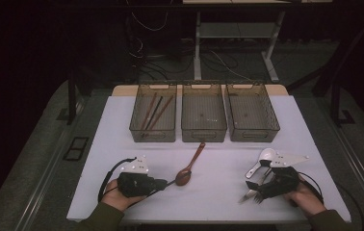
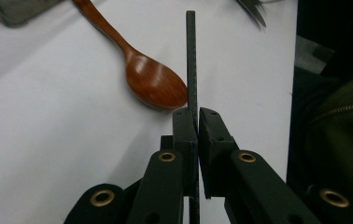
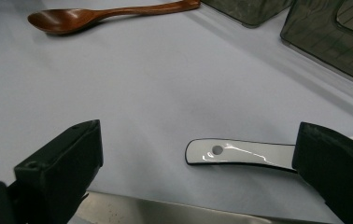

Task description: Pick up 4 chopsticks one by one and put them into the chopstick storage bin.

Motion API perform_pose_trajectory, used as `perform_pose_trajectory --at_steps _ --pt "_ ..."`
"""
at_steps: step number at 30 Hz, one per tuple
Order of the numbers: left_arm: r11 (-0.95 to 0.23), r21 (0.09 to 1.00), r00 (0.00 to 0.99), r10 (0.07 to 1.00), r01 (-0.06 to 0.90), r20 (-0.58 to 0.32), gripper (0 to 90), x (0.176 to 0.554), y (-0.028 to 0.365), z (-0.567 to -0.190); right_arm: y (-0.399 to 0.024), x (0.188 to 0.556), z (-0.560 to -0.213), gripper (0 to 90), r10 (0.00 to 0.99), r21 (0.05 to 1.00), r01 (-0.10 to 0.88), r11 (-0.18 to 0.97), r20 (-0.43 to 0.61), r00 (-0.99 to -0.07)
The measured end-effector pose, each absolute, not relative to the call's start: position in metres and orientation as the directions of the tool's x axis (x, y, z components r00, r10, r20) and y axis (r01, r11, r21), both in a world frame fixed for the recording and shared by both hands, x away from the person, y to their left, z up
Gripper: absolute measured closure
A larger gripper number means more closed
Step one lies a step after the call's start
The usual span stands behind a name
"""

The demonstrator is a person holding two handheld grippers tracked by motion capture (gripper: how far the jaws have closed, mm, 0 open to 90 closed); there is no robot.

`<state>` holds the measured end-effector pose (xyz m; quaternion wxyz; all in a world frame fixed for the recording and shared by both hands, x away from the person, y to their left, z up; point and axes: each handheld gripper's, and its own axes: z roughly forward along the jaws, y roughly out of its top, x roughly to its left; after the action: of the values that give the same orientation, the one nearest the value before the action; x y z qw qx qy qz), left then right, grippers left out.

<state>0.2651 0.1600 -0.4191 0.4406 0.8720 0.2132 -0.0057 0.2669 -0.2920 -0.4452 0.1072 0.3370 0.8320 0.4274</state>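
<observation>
The left gripper [image 2: 197, 122] clamps 1 dark chopstick [image 2: 191, 60], a wooden spoon [image 2: 153, 83] just beside its tip. The right gripper [image 3: 198, 175] gapes wide, empty, a white spoon [image 3: 240, 152] lying between its jaws.

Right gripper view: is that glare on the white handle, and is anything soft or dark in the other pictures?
Right gripper view: yes, bright glints on the white spoon handle; the near tongs are soft. Left gripper view: the wooden spoon bowl shines, the chopstick looks sharp. High view: the table is evenly lit, the surroundings dark.
</observation>
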Motion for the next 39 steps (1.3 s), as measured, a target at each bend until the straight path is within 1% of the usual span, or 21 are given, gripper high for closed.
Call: perform_pose_trajectory --at_steps 7,13,28,36,39 --pt "-0.487 0.768 0.883 0.417 0.415 -0.213 85.5 0.278 0.162 -0.411 -0.292 0.267 -0.445 1.8 0.653 0.783 0.47 0.407 0.11 -0.749" --pt "-0.466 0.771 0.861 0.465 0.435 -0.205 85.5 0.285 0.165 -0.405 -0.292 0.267 -0.445 1.8 0.653 0.782 0.471 0.409 0.11 -0.749" --pt "-0.413 0.812 0.845 0.507 0.412 -0.17 85.6 0.306 0.166 -0.378 -0.292 0.268 -0.445 1.8 0.653 0.782 0.472 0.408 0.111 -0.749" --pt "-0.383 0.818 0.815 0.554 0.429 -0.168 85.6 0.336 0.165 -0.359 -0.293 0.268 -0.445 1.8 0.655 0.783 0.473 0.404 0.113 -0.747" --pt "-0.39 0.816 0.812 0.562 0.428 -0.157 85.6 0.35 0.163 -0.35 -0.293 0.268 -0.445 1.8 0.654 0.783 0.473 0.404 0.115 -0.748"
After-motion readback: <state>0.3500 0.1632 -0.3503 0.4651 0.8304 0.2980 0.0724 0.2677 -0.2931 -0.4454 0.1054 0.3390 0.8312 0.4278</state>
